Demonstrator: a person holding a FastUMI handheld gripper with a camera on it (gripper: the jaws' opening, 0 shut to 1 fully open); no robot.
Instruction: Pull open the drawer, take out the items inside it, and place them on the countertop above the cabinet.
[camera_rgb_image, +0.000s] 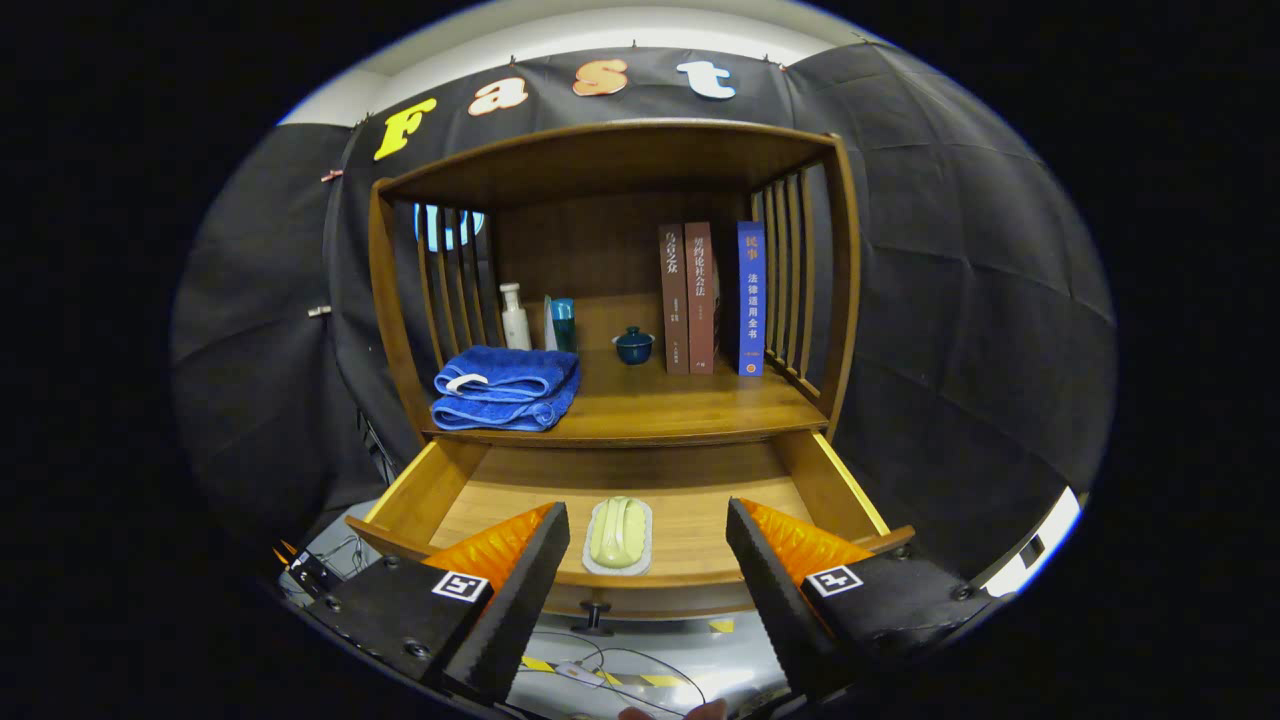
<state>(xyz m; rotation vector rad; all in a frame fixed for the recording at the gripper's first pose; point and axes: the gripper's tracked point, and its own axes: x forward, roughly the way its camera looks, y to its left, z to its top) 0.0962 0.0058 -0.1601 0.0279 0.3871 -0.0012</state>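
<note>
Wooden cabinet drawer (690, 500) pulled open; pale green soap-like block on a white dish (618, 535) near its front, between released gripper (648, 540) fingers (nothing clasped). Risk judged: off-centre closing, tipping block from dish.

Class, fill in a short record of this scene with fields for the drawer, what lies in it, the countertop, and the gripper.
drawer: pulled open, knob at its front
in drawer: one pale green item on a light tray, near the front
countertop: folded blue towels, white bottle, teal box, small dark lidded cup, three upright books
gripper: jaws open, one on each side of the green item, holding nothing
task stage: drawer open, item not yet taken out
</note>
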